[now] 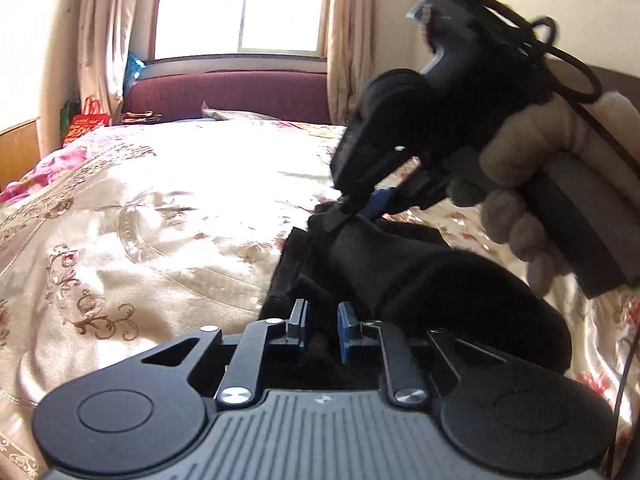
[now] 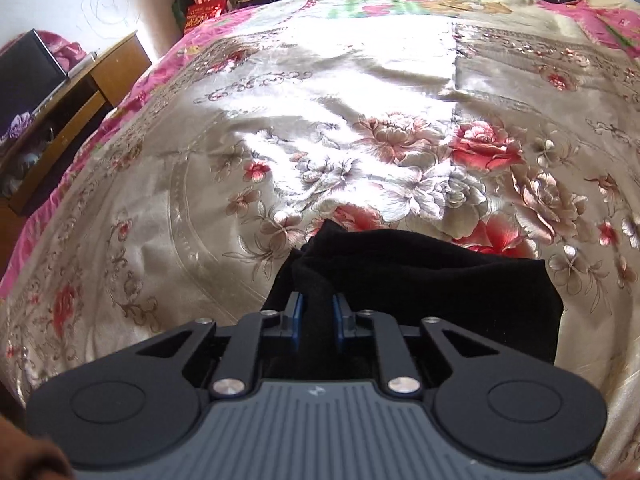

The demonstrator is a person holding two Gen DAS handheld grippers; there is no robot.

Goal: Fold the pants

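The black pants (image 1: 420, 276) lie bunched on the floral bedspread (image 1: 160, 208), lifted at two points. My left gripper (image 1: 322, 320) has its blue pads close together with black cloth between them. My right gripper (image 1: 360, 210) shows in the left wrist view, held by a hand in a beige glove (image 1: 520, 184), and pinches the pants' far edge. In the right wrist view the right gripper (image 2: 318, 312) is shut on a fold of the pants (image 2: 440, 280), which hang over the bedspread (image 2: 360, 120).
A dark red headboard (image 1: 232, 92) and a curtained window (image 1: 240, 4) stand at the far end. A red bag (image 1: 86, 120) sits at the bed's far left corner. A wooden desk (image 2: 72, 92) stands left of the bed. A cable (image 1: 576, 68) loops off the right gripper.
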